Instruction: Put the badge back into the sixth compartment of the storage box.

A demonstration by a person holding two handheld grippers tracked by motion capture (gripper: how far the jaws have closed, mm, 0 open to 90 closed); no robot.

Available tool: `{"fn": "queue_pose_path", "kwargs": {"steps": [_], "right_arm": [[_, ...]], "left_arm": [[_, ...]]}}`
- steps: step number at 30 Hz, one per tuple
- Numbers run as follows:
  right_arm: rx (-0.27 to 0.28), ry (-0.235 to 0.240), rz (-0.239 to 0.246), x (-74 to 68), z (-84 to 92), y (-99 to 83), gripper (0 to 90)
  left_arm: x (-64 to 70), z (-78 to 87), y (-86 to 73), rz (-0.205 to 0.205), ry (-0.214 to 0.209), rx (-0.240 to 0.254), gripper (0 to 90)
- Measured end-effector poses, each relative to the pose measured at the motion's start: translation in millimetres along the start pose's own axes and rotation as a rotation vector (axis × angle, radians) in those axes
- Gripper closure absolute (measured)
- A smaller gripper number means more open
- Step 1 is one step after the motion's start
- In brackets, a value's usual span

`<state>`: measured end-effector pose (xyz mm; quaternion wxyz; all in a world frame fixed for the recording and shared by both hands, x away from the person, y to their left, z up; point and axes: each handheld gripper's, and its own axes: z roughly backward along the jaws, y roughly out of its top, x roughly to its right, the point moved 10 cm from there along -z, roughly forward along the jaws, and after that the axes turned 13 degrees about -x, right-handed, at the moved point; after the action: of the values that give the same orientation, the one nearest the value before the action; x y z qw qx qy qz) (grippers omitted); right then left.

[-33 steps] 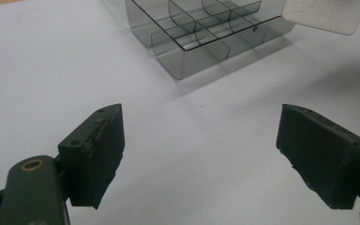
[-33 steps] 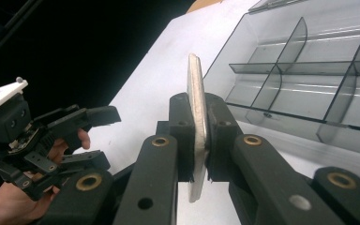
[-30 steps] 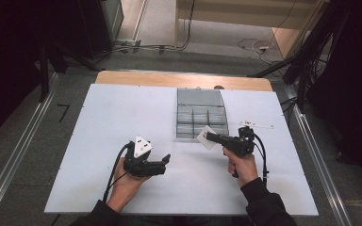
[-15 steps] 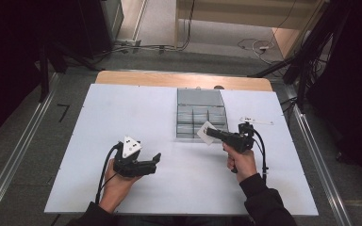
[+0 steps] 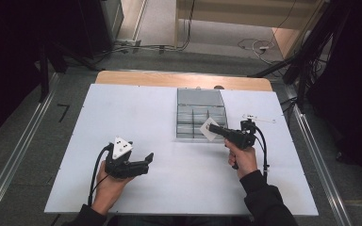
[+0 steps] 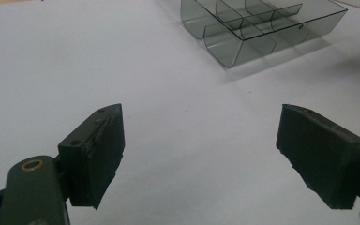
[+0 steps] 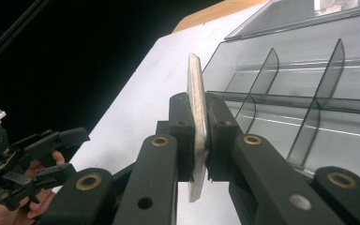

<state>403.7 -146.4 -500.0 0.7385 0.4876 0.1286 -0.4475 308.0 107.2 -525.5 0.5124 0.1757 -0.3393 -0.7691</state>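
High view: left tool (image 5: 141,162) has slid back across the desk (image 5: 122,113), away from the clear divided box (image 5: 201,113), since a second ago; jaws apart, nothing between them. Right tool (image 5: 215,130) hasn't shifted, clamped on one thin white card (image 5: 209,129) at the box's near edge. Reads as the left clearing off while the right does the placing.

Left gripper view: both pads wide apart over bare desk, box (image 6: 258,28) ahead and to the right of the tool.

Right gripper view: card (image 7: 197,117) edge-on, pinched between the pads, box (image 7: 300,103) just beyond and to the right; other tool (image 7: 70,150) far left.

Count: one card, one box, two tools.
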Motion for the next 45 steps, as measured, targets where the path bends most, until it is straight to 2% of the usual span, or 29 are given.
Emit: {"fn": "queue_pose_path", "kwargs": {"steps": [16, 27, 37, 41, 45], "right_arm": [[0.024, -0.01, -0.012, 9.1, 2.8, 7.0, 81.0], [0.062, -0.04, -0.054, 28.5, 9.6, 13.7, 81.0], [0.085, -0.102, -0.078, 50.3, 7.4, 16.5, 80.9], [0.099, -0.139, -0.075, 58.3, 6.5, 18.3, 80.8], [0.086, -0.193, -0.059, 67.5, 3.9, 16.4, 80.7]], "left_arm": [[-14.8, 9.1, -14.2, 0.032, 0.016, -0.005, 16.1], [-29.1, 18.8, -24.2, 0.064, 0.033, -0.002, 16.1], [-41.2, 26.5, -32.5, 0.085, 0.053, -0.001, 16.1], [-46.3, 28.5, -36.5, 0.097, 0.059, -0.006, 16.1], [-49.6, 30.8, -38.4, 0.107, 0.06, -0.004, 16.1]]}}
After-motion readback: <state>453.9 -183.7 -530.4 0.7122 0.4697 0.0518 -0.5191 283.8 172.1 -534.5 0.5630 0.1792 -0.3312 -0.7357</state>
